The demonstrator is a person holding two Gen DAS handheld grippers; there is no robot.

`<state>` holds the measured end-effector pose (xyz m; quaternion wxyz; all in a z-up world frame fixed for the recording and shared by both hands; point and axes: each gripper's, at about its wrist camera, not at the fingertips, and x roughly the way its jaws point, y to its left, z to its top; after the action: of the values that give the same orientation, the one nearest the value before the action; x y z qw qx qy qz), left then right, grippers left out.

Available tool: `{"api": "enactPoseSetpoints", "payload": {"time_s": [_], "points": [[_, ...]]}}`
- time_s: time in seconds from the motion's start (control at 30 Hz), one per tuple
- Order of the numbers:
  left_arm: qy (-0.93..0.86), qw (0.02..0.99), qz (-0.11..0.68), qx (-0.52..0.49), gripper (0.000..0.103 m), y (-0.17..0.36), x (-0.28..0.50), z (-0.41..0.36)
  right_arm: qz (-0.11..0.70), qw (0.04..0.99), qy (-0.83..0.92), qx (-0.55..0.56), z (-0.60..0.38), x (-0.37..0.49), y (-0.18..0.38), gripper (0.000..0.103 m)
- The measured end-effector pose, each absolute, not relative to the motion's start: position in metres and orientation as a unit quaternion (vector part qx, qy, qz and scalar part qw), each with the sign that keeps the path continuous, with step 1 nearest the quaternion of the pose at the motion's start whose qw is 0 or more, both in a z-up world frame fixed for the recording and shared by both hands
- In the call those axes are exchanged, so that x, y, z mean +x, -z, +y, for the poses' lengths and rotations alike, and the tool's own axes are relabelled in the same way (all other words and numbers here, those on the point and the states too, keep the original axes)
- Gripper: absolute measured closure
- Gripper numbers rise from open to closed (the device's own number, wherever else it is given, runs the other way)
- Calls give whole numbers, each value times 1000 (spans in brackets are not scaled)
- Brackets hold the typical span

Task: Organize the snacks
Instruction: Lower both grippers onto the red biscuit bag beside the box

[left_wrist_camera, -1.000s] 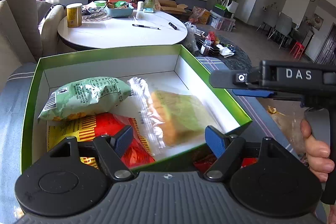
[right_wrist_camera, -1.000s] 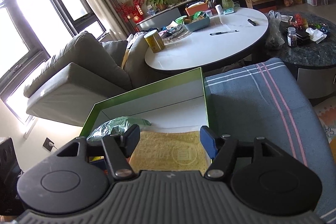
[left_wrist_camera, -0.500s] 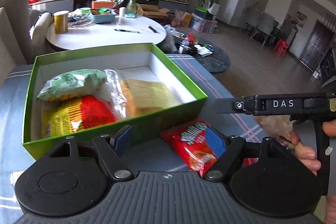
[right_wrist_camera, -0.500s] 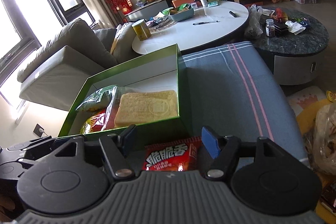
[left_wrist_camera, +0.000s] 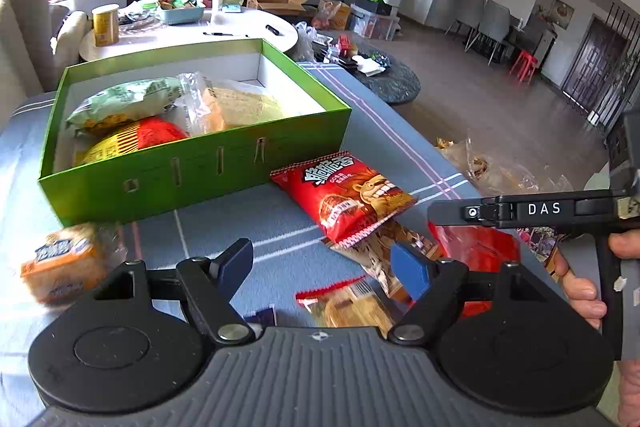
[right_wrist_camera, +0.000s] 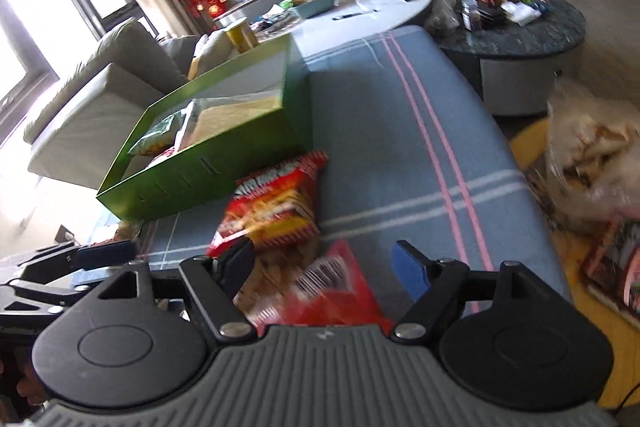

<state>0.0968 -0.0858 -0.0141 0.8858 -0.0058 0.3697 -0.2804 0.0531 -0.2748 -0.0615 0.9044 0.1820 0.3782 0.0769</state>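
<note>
Since both your grippers are hanging over the loose pile with nothing in them, you've got a clean shot at the next pick, but watch the clutter. Your left gripper (left_wrist_camera: pixel 322 261) has its fingers spread wide and so does your right gripper (right_wrist_camera: pixel 324 263). Right under the right one sits a red packet (right_wrist_camera: pixel 340 287), blurred, lying on or against a paler crinkly bag; I can't tell which is on top, so closing there could easily pinch two at once or just snag a corner and drop it. A little further out is the red chip bag (left_wrist_camera: pixel 344 193) with the cartoon face, lying flat just beside the green box (left_wrist_camera: pixel 192 171) and overlapping the stuff nearer you. Off to your left there's an orange-labelled packet (left_wrist_camera: pixel 60 263) on the blue striped cloth (left_wrist_camera: pixel 280 215). Inside the box you've already got a green bag (left_wrist_camera: pixel 124 99), a red and yellow packet (left_wrist_camera: pixel 132 139) and wrapped toast (left_wrist_camera: pixel 236 105), so the free spot looks like the far right corner. Come in too low and you'll clip the front wall.
</note>
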Motion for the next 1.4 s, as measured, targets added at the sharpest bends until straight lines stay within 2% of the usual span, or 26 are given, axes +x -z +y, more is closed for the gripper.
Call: {"api": "enactPoseSetpoints", "payload": {"time_s": [0.27, 0.57, 0.67, 1.0, 1.4], "points": [[347, 861, 371, 15, 29, 1, 48, -107, 373, 898, -66, 222, -289, 32, 67, 26], [404, 804, 434, 47, 30, 34, 14, -156, 379, 888, -59, 255, -287, 15, 72, 23], [390, 819, 418, 51, 30, 37, 16, -161, 377, 886, -55, 264, -286, 9, 73, 23], [317, 838, 442, -25, 28, 47, 49, -118, 401, 873, -90, 261, -269, -5, 79, 21], [351, 837, 420, -17, 30, 37, 39, -117, 385, 888, -78, 238, -273, -11, 67, 21]]}}
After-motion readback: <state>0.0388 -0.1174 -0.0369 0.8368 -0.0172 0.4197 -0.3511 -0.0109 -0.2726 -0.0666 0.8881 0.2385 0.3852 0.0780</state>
